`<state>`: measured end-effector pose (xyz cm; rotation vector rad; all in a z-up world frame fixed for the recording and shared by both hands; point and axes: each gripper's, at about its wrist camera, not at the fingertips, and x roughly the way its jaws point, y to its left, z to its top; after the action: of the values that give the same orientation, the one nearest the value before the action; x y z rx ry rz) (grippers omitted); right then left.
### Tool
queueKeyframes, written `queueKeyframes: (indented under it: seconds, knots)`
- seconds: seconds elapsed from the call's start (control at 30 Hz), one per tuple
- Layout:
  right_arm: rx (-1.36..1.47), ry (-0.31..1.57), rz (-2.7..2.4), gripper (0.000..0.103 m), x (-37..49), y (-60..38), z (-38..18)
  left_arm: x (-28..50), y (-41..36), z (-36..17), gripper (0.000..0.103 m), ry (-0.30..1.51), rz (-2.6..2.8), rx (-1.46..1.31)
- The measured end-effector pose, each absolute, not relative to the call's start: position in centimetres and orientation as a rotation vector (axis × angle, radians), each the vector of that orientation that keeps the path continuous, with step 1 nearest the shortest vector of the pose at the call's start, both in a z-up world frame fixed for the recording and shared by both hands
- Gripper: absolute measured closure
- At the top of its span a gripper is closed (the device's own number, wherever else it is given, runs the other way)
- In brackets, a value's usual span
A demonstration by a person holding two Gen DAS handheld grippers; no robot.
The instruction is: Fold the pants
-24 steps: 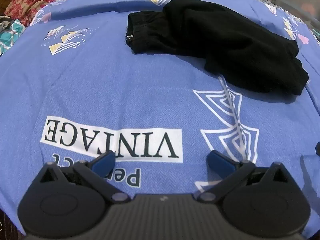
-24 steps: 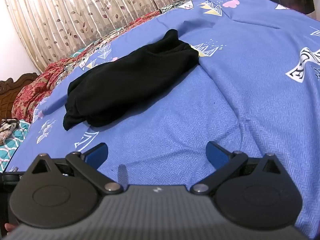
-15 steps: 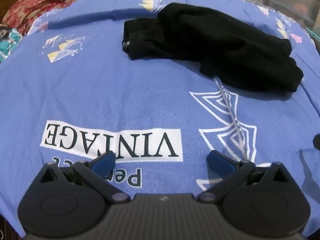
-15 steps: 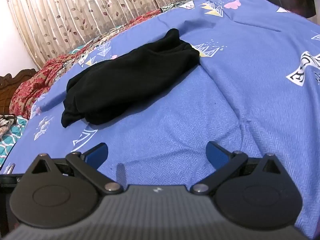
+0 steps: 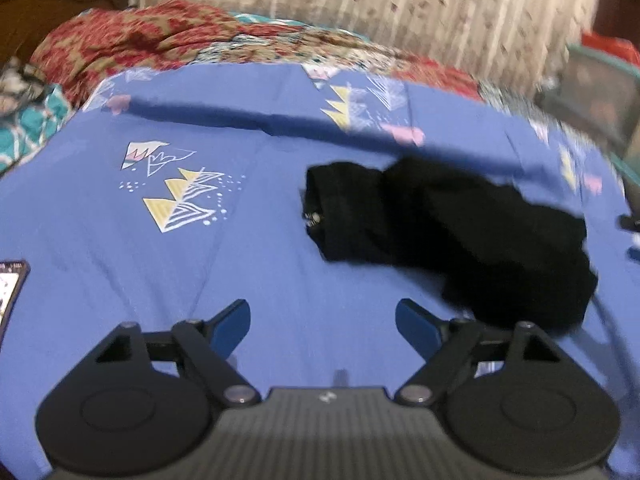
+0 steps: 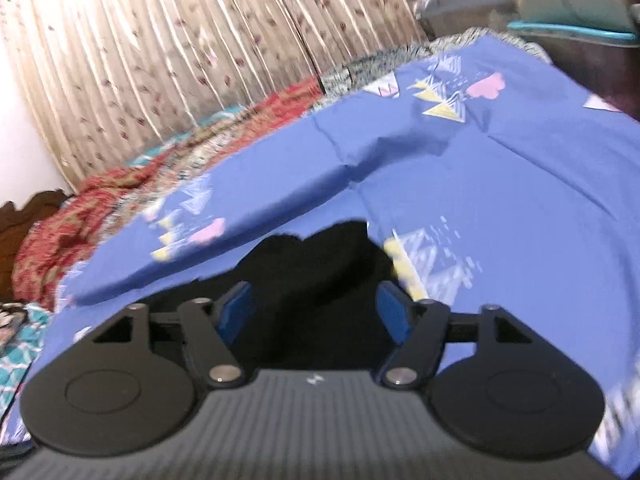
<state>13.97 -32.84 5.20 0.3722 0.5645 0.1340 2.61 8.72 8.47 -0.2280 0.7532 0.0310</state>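
The black pants (image 5: 460, 236) lie bunched in a heap on the blue patterned bedsheet (image 5: 200, 260), right of centre in the left wrist view. My left gripper (image 5: 322, 322) is open and empty, just short of the pants, whose near end lies by its right finger. In the right wrist view the pants (image 6: 316, 280) lie directly between and beyond the open fingers of my right gripper (image 6: 316, 308), which hovers close over one end. Both views are motion-blurred.
A red and teal floral blanket (image 5: 132, 36) lies bunched along the far side of the bed under a beige curtain (image 6: 180, 52). A phone (image 5: 10, 284) lies at the left edge. A wooden headboard (image 5: 44, 4) stands at far left. Boxes (image 6: 560, 4) stand at far right.
Both grippers have moved forward toward the pants. The right gripper now sits right over the pants' end, and the left gripper has come close to their near end. Both stay open.
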Motion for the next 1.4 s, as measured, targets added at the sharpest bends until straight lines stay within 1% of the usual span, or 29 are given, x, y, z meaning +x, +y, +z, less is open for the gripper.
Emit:
queueKeyframes:
  seconds: [0.13, 0.17, 0.2, 0.23, 0.27, 0.33, 0.47, 0.57, 0.63, 0.7, 0.73, 0.77, 0.8, 0.87, 0.9, 0.93, 0.97, 1.0, 1.03, 1.07, 1.17, 1.27, 1.3, 1.37, 1.4]
  knots:
    - [0.368, 0.656, 0.063, 0.024, 21.5, -31.7, 3.6, 2.0, 10.1, 8.0, 0.03, 0.766, 0.024, -0.304]
    - [0.36, 0.689, 0.045, 0.031, 23.1, -31.3, 2.9, 2.0, 10.4, 7.9, 0.032, 0.778, 0.02, -0.307]
    - [0.351, 0.724, 0.032, 0.045, 23.9, -31.1, 2.3, 1.8, 10.8, 7.9, 0.034, 0.784, 0.016, -0.304]
    - [0.336, 0.77, 0.032, 0.092, 24.8, -31.1, 2.3, 1.7, 11.1, 7.9, 0.037, 0.788, 0.017, -0.299]
    - [0.328, 0.811, 0.029, 0.093, 25.3, -30.7, 2.0, 0.7, 10.8, 7.3, 0.04, 0.781, 0.026, -0.294]
    - [0.346, 0.749, 0.074, 0.093, 24.5, -30.9, 3.9, 0.5, 11.4, 7.3, 0.043, 0.774, 0.026, -0.309]
    - [0.356, 0.546, 0.263, 0.093, 16.9, -31.0, 10.3, 0.6, 11.6, 7.6, 0.051, 0.751, 0.01, -0.347]
    - [0.387, 0.366, 0.356, 0.093, 7.6, -32.9, 13.9, 1.2, 11.4, 8.3, 0.05, 0.721, -0.028, -0.376]
    - [0.404, 0.294, 0.381, 0.093, 2.1, -34.6, 14.5, 2.3, 11.4, 9.0, 0.049, 0.705, -0.045, -0.398]
    - [0.445, 0.304, 0.375, 0.093, -3.1, -36.1, 13.5, 3.5, 11.6, 9.7, 0.046, 0.695, -0.065, -0.434]
    - [0.461, 0.337, 0.377, 0.093, -4.9, -36.5, 12.6, 4.1, 11.7, 9.9, 0.043, 0.69, -0.082, -0.456]
    - [0.475, 0.395, 0.368, 0.091, -7.0, -37.1, 11.1, 4.8, 11.6, 10.2, 0.039, 0.689, -0.093, -0.472]
    - [0.49, 0.451, 0.341, 0.089, -8.1, -37.5, 9.8, 5.7, 11.5, 10.4, 0.037, 0.692, -0.098, -0.479]
    - [0.461, 0.574, 0.209, 0.088, -9.9, -38.1, 7.0, 7.2, 10.7, 10.5, 0.033, 0.696, -0.104, -0.446]
    - [0.438, 0.601, 0.122, 0.088, -10.2, -38.5, 6.3, 8.4, 10.2, 10.4, 0.032, 0.704, -0.098, -0.413]
    - [0.444, 0.607, 0.06, 0.086, -10.5, -39.1, 5.9, 9.4, 9.9, 10.2, 0.029, 0.713, -0.09, -0.398]
    - [0.479, 0.592, 0.032, 0.077, -10.6, -39.9, 5.8, 10.6, 9.6, 9.9, 0.021, 0.728, -0.083, -0.389]
    - [0.52, 0.568, 0.018, 0.07, -10.4, -40.5, 6.0, 12.0, 9.5, 9.5, 0.016, 0.75, -0.076, -0.387]
    - [0.537, 0.542, 0.012, 0.058, -10.0, -40.8, 6.5, 13.3, 9.5, 9.0, 0.013, 0.767, -0.055, -0.386]
    - [0.531, 0.513, 0.011, 0.052, -9.4, -40.7, 7.0, 14.5, 9.5, 8.4, 0.013, 0.783, -0.022, -0.387]
    - [0.474, 0.495, 0.039, 0.051, -5.9, -39.0, 7.7, 18.1, 9.5, 6.9, 0.014, 0.837, 0.034, -0.391]
    - [0.463, 0.518, 0.08, 0.05, -2.8, -37.9, 6.7, 20.9, 9.0, 6.9, 0.017, 0.851, 0.046, -0.409]
    - [0.458, 0.519, 0.095, 0.049, -1.9, -37.4, 6.2, 21.8, 8.6, 7.2, 0.017, 0.846, 0.029, -0.415]
    - [0.435, 0.52, 0.091, 0.041, -1.3, -37.0, 4.9, 23.7, 7.3, 7.8, 0.015, 0.848, -0.006, -0.394]
    - [0.425, 0.528, 0.08, 0.041, -1.3, -37.5, 4.5, 24.7, 6.3, 8.1, 0.015, 0.863, -0.032, -0.376]
